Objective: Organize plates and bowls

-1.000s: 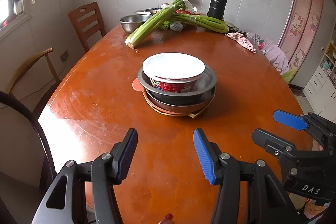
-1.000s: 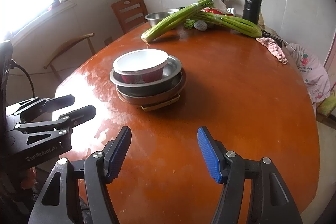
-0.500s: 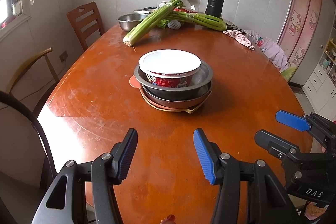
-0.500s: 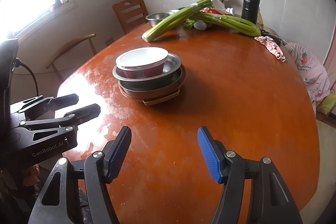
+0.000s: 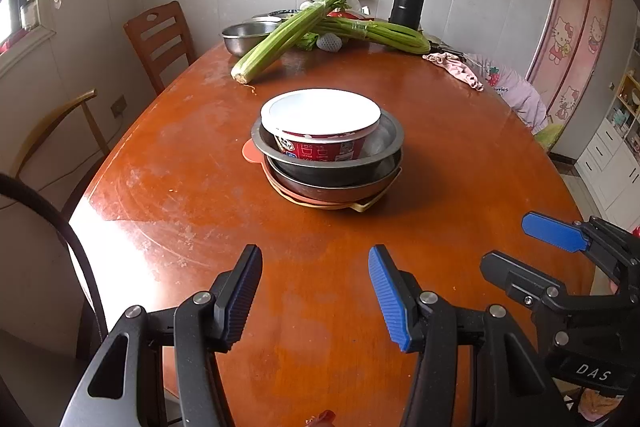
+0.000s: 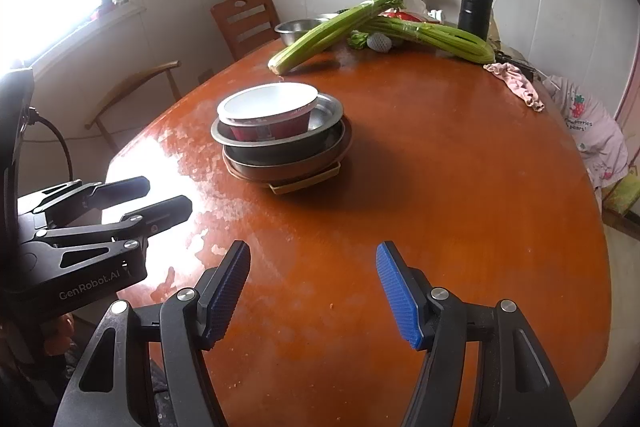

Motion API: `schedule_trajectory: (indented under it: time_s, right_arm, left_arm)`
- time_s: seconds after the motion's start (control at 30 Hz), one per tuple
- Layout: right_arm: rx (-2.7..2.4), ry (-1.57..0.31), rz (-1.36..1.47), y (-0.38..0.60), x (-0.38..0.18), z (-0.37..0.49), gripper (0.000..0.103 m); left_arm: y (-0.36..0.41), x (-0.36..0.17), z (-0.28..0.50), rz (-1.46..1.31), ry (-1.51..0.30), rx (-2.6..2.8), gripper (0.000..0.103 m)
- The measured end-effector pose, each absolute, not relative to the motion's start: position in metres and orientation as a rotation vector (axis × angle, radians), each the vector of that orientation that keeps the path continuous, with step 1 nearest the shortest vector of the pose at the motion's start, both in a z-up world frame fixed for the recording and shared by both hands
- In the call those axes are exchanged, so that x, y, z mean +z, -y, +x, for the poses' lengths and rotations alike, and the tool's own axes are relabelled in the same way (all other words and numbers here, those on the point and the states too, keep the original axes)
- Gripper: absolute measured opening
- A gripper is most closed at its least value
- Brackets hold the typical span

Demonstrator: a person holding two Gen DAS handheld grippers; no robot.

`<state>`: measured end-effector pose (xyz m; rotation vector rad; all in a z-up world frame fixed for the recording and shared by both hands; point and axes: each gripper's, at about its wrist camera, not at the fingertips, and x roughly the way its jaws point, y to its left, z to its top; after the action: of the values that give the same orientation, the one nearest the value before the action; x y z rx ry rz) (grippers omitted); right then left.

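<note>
1. A single stack (image 5: pixel 328 155) stands near the middle of the wooden table (image 5: pixel 460 163): a red-and-white paper bowl (image 5: pixel 320 123) sits inside a steel bowl (image 5: pixel 384 143), which nests in a darker dish (image 5: pixel 336 183). Beneath these lie what look like flat plates or mats, an orange edge showing on the left and a yellow corner at the front.

2. The left gripper (image 5: pixel 316 291) hovers over the near table edge with its jaws spread wide, holding nothing and well short of the stack.

3. The right gripper (image 6: pixel 314 287) is likewise wide open and empty, also well apart from the stack.

4. Judged from the tidy nesting, the stacking looks largely done, possibly complete.

5. One more steel bowl (image 5: pixel 244 37) rests at the far end of the table beside the celery (image 5: pixel 280 41). Whether it belongs to the task cannot be told; if it does, it is what remains.

6. A black flask (image 5: pixel 408 1) and a pink cloth (image 5: pixel 456 67) also lie at the far side, well apart from the stack.
</note>
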<state>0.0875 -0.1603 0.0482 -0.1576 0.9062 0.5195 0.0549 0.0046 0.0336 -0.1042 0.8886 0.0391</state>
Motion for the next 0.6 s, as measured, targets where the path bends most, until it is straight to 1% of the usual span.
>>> schedule_trajectory:
  time_s: [0.6]
  right_arm:
    - [0.521, -0.922, -0.16, 0.1572, 0.0439, 0.0893, 0.068]
  left_arm:
    - [-0.0061, 0.028, 0.059, -0.102, -0.908, 0.041, 0.055]
